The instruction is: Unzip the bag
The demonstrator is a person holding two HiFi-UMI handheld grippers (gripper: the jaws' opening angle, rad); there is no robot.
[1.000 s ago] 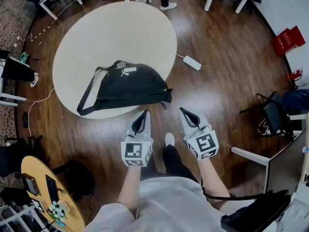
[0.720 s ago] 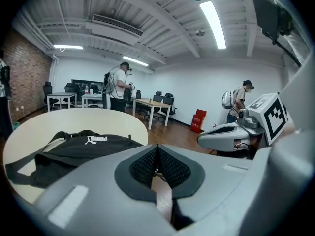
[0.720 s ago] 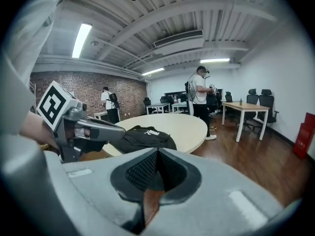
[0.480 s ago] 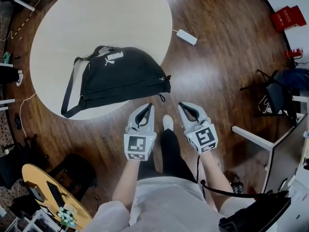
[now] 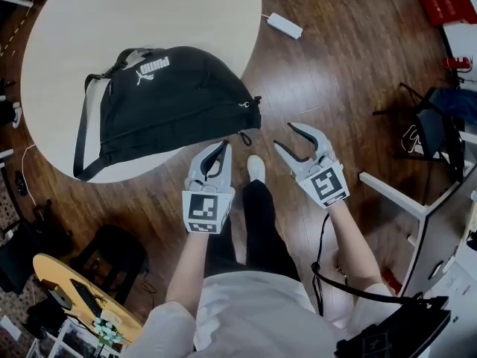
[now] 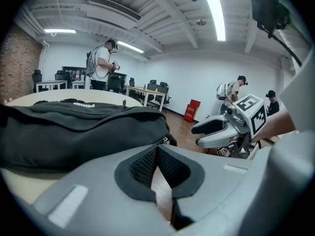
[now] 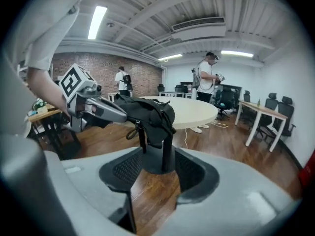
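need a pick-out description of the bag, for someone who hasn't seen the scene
In the head view, find the round pale table at the upper left. The black bag lies by its near edge, the only thing on the tabletop that shows. Its white Puma logo and the long black strap looping off its left end mark it.

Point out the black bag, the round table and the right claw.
black bag (image 5: 171, 99): head view, middle of its body.
round table (image 5: 89, 28): head view, bare top beyond the bag.
right claw (image 5: 283, 135): head view, midway between its fingertips; its jaws have just been opening, with nothing between them.
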